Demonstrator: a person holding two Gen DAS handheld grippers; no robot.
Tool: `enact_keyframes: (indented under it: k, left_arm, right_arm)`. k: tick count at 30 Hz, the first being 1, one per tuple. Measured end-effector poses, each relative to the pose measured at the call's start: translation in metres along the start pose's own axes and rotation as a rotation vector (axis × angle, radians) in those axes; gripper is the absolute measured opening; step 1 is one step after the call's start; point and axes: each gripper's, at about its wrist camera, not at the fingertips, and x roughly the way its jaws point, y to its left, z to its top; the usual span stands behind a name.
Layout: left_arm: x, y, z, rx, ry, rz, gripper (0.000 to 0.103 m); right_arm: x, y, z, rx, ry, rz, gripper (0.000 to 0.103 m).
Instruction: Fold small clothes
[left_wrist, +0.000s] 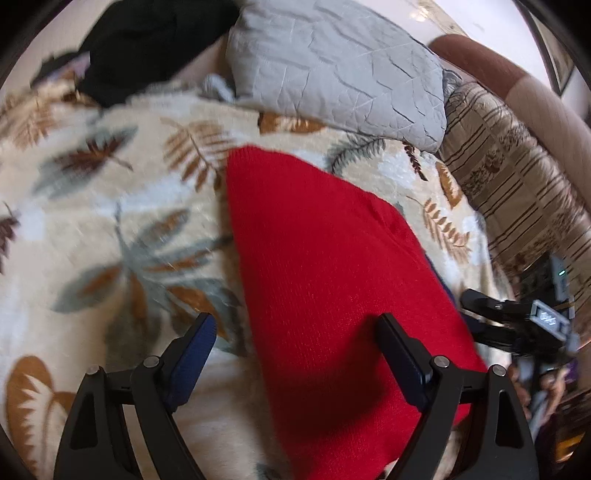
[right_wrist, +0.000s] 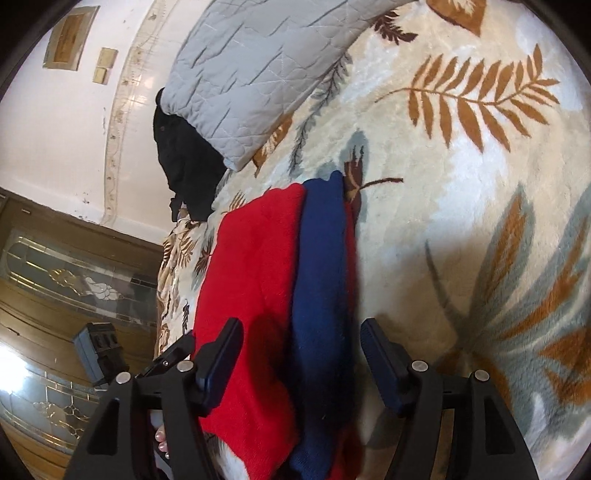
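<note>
A red knitted garment (left_wrist: 325, 258) lies folded on a cream plush blanket with a leaf pattern (left_wrist: 110, 221). In the right wrist view the red garment (right_wrist: 255, 266) has a navy blue part (right_wrist: 321, 258) running along its right side. My left gripper (left_wrist: 295, 321) is open and hovers over the garment's near left edge, one finger above the blanket and the other above the red knit. My right gripper (right_wrist: 301, 326) is open too, and the blue strip and some red knit lie between its fingers, with no pad pressing on them.
A grey quilted pillow (left_wrist: 332, 66) and a black garment (left_wrist: 147, 44) lie at the far side of the blanket. Striped brown bedding (left_wrist: 517, 184) lies to the right. A wooden door with glass (right_wrist: 55, 277) and a person's toes (right_wrist: 162, 439) show beyond the bed edge.
</note>
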Motion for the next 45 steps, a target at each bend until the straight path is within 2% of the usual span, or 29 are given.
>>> enact_keyframes:
  k: [2, 4, 7, 10, 14, 17, 18, 20, 22, 26, 32, 38, 45]
  left_arm:
    - [0.008, 0.006, 0.0, -0.042, 0.048, -0.088, 0.088]
    - [0.018, 0.005, 0.0, -0.062, 0.097, -0.15, 0.088]
    - [0.025, 0.0, -0.001, -0.05, 0.111, -0.16, 0.088]
    - [0.027, 0.001, 0.0, -0.067, 0.106, -0.185, 0.088]
    - [0.026, 0.003, 0.001, -0.077, 0.088, -0.2, 0.087]
    - [0.024, 0.002, 0.002, -0.072, 0.066, -0.198, 0.079]
    - [0.023, 0.002, 0.002, -0.072, 0.057, -0.197, 0.077]
    - [0.02, 0.004, 0.003, -0.068, 0.043, -0.194, 0.065]
    - [0.017, 0.005, 0.004, -0.065, 0.03, -0.19, 0.059]
    - [0.006, 0.002, 0.005, -0.048, -0.002, -0.176, 0.053]
    - [-0.029, 0.004, 0.005, -0.034, -0.082, -0.164, 0.051]
    - [-0.073, 0.009, -0.005, -0.01, -0.177, -0.136, 0.051]
    - [-0.09, 0.015, -0.024, -0.014, -0.182, -0.107, 0.051]
  right_arm:
    - [0.001, -0.004, 0.004, 0.014, -0.007, -0.007, 0.07]
    - [0.007, -0.008, 0.006, 0.036, 0.025, 0.026, 0.071]
    - [0.024, -0.01, 0.007, 0.049, 0.088, 0.056, 0.071]
    - [0.034, -0.004, 0.009, 0.041, 0.108, 0.105, 0.076]
    - [0.044, 0.002, 0.008, 0.031, 0.1, 0.126, 0.077]
    - [0.048, 0.011, 0.006, -0.019, 0.099, 0.102, 0.076]
    - [0.05, 0.015, 0.004, -0.037, 0.097, 0.089, 0.073]
    - [0.053, 0.023, 0.001, -0.077, 0.092, 0.055, 0.06]
    - [0.054, 0.027, -0.001, -0.084, 0.084, 0.048, 0.05]
    - [0.048, 0.046, -0.005, -0.149, 0.04, 0.025, 0.045]
    - [0.038, 0.077, -0.016, -0.245, -0.016, 0.031, 0.044]
    - [0.029, 0.108, -0.033, -0.322, -0.057, 0.09, 0.043]
    - [0.026, 0.128, -0.055, -0.373, -0.067, 0.125, 0.043]
